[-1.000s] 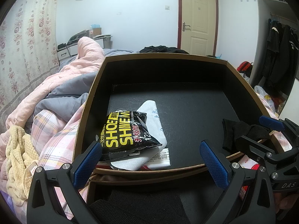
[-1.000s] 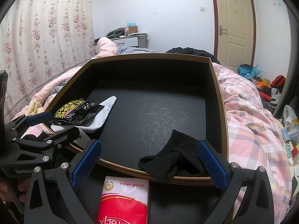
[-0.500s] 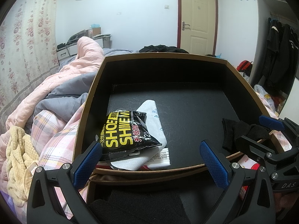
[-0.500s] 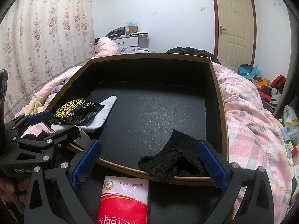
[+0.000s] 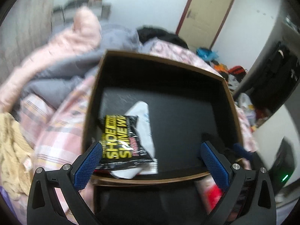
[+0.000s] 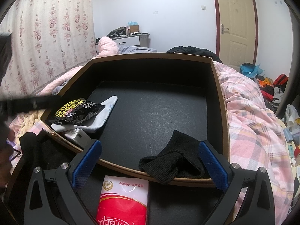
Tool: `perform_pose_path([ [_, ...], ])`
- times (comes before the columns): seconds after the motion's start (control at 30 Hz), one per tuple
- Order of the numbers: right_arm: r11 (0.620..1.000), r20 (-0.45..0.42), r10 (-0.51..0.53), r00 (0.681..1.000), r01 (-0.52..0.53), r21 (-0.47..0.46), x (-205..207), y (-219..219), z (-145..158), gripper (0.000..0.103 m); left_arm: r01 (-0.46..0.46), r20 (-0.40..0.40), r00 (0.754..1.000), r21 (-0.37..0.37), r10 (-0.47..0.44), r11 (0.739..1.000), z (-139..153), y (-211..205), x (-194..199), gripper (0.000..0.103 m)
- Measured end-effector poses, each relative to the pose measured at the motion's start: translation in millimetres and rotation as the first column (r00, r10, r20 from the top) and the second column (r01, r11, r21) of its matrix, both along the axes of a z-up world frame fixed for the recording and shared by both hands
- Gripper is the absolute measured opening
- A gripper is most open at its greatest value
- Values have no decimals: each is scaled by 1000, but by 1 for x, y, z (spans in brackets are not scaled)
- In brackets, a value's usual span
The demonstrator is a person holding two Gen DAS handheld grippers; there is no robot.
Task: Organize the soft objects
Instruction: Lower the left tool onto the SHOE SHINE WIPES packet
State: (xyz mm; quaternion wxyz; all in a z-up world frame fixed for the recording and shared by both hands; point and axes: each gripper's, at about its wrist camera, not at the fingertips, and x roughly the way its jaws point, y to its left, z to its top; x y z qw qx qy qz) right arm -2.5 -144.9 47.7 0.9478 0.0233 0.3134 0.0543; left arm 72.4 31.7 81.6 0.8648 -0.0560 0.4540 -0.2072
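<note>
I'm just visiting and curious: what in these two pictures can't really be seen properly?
- Left view: the whole picture is motion-blurred; the black sock is a smudge behind the right finger of the tongs.
- Both views: the white cloth is half covered by the black wipes packet.
- Right view: the red tissue pack is cut off by the bottom edge.

Glossy plastic is shining on the black packet, while the knitted sock is lying matt on the box's felt-like lining
</note>
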Motion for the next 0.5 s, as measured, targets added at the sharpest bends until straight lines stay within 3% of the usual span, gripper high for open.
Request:
perform_pose_path([
  [0.07,1000,0,0,1000,0,0,0,0,0,102,31,-73,997,11,-30,999,0,-8,15,103],
  [0.2,1000,1,0,1000,0,0,0,0,0,102,42,-135,991,138,-23,990,-8,-18,31,102],
  [0.33,1000,0,0,1000,0,0,0,0,0,102,50,-116,993,279,-18,959,-18,-27,29,99],
  [0.5,1000,0,0,1000,0,0,0,0,0,102,89,-117,992,324,-53,942,-32,-32,26,97],
])
